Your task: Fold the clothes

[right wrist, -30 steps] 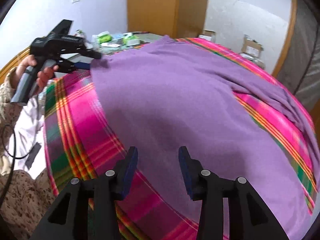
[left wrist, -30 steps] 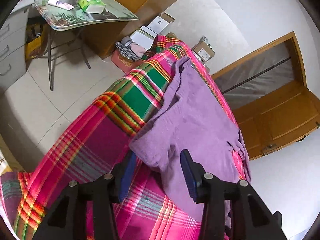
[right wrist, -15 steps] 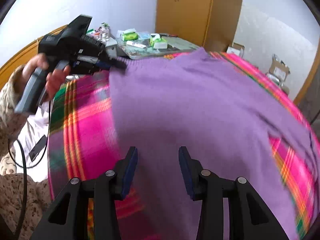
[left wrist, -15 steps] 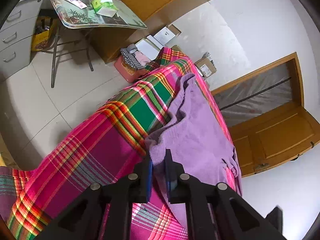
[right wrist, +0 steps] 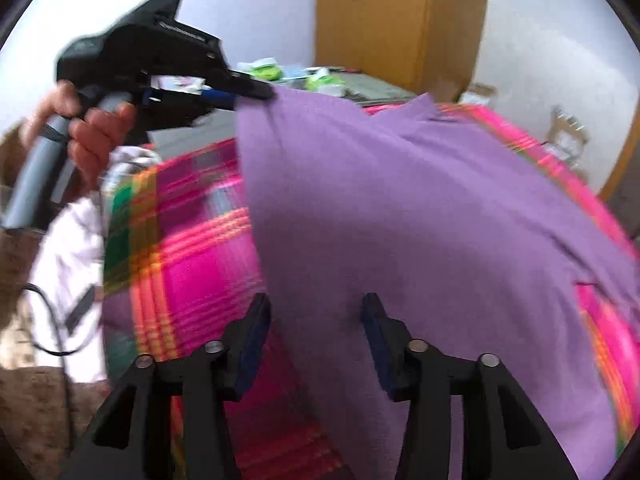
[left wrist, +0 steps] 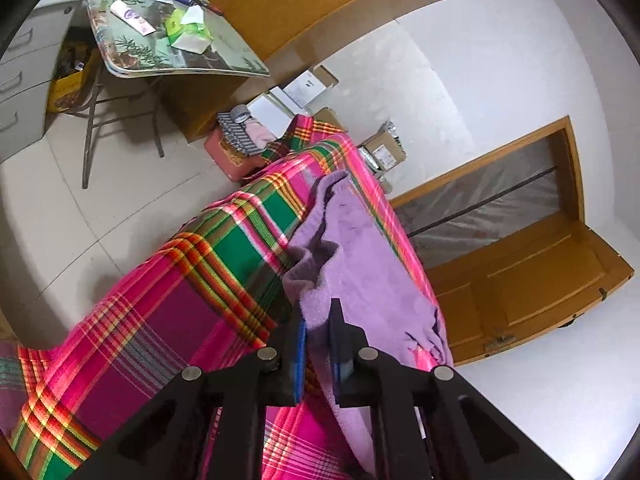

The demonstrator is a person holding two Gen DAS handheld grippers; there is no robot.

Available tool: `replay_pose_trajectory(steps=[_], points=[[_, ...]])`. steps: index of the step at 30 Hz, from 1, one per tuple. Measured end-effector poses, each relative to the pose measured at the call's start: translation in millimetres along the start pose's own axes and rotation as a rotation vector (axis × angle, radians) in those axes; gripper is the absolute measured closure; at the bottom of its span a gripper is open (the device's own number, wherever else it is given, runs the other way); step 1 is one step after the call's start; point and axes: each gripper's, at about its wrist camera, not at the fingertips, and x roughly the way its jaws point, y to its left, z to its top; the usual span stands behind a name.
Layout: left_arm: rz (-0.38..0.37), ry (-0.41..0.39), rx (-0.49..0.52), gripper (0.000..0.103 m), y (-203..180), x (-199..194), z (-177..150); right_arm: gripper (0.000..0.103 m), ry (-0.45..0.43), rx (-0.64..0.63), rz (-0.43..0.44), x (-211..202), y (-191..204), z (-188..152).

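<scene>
A purple sweater [right wrist: 420, 216] lies spread over a bed covered by a pink, green and orange plaid sheet [left wrist: 168, 320]. My left gripper [left wrist: 318, 316] is shut on a corner of the purple sweater [left wrist: 360, 264] and holds it lifted off the sheet. In the right wrist view the left gripper [right wrist: 260, 94] shows at the upper left, held by a hand [right wrist: 96, 136], with the sweater corner pinched at its tip. My right gripper [right wrist: 316, 312] stands open just above the sweater's near part, with the cloth's edge between its fingers but not pinched.
A folding table [left wrist: 168, 52] with tissue packs and a tube stands on the tiled floor beyond the bed. Boxes [left wrist: 308, 84], a pink bin [left wrist: 232, 156], a wooden wardrobe [right wrist: 400, 20] and a wooden door [left wrist: 532, 272] line the walls. A person's patterned sleeve [right wrist: 24, 400] is at the left.
My left gripper closed on the sweater's corner and lifted it up off the sheet. The right gripper stayed open while moving in over the sweater.
</scene>
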Motion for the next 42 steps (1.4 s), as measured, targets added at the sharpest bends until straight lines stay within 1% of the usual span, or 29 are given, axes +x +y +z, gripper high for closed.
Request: replay_pose_trajectory(steps=[2,5,6,7,10,12,15,20,21,26,28,32,34,36,37,39,40,42], points=[[0.000,-0.005,-0.008,0.093,1.7,-1.5,-0.9,0.053,0.009,-0.009,-0.055,-1.4,1.3,-4.4],[0.003,-0.006,-0.011,0.093,4.6,-4.0,-2.9,0.055,0.030,0.015,-0.166,-1.6,-0.8,-9.7],[0.004,-0.006,-0.012,0.093,5.5,-4.9,-3.6,0.071,0.034,0.023,-0.194,-1.6,-1.5,-10.8],[0.005,-0.007,-0.013,0.093,6.5,-5.7,-4.2,0.097,0.040,0.031,-0.216,-1.0,-1.6,-11.0],[0.026,-0.007,-0.011,0.093,10.8,-6.8,-5.7,0.098,0.046,0.055,-0.201,-5.2,1.4,-13.3],[0.036,-0.006,-0.015,0.093,15.8,-8.4,-6.6,0.098,0.049,0.009,-0.204,-9.7,14.0,-14.4],[0.055,-0.005,-0.030,0.093,26.3,-10.7,-8.4,0.098,0.045,-0.025,-0.191,-15.8,26.5,-14.7],[0.076,-0.004,-0.041,0.093,35.8,-13.8,-11.1,0.098,0.047,-0.021,-0.169,-18.6,33.7,-14.9],[0.077,-0.006,-0.043,0.093,36.5,-15.0,-10.9,0.098,0.049,-0.013,-0.152,-20.4,35.6,-14.2],[0.110,-0.044,0.001,0.093,35.5,-33.5,-10.8,0.098,0.028,-0.029,-0.101,-29.6,50.8,-9.7],[0.116,-0.032,-0.016,0.093,42.7,-33.8,-12.0,0.098,0.045,-0.027,-0.085,-24.1,52.7,-10.4],[0.177,0.004,-0.010,0.093,46.3,-21.7,-17.8,0.098,0.084,-0.031,-0.064,-15.0,53.9,-14.4],[0.191,0.029,0.005,0.091,46.0,-18.1,-17.0,0.094,0.089,-0.036,-0.043,-16.1,50.7,-11.1],[0.213,0.032,0.030,0.088,43.4,-22.3,-13.4,0.091,0.088,-0.019,0.009,-22.2,43.2,-5.4],[0.225,0.033,0.043,0.087,42.1,-24.5,-11.5,0.085,0.094,-0.019,0.039,-25.1,39.6,-3.5],[0.263,0.006,0.072,0.086,37.2,-35.0,-7.1,0.080,0.088,-0.036,0.084,-37.1,33.6,-1.5],[0.275,-0.001,0.081,0.085,37.5,-39.9,-5.2,0.079,0.083,-0.049,0.098,-42.7,31.7,-1.1],[0.308,-0.025,0.099,0.083,33.7,-52.2,1.9,0.077,0.074,-0.056,0.110,-53.8,23.8,-0.7]])
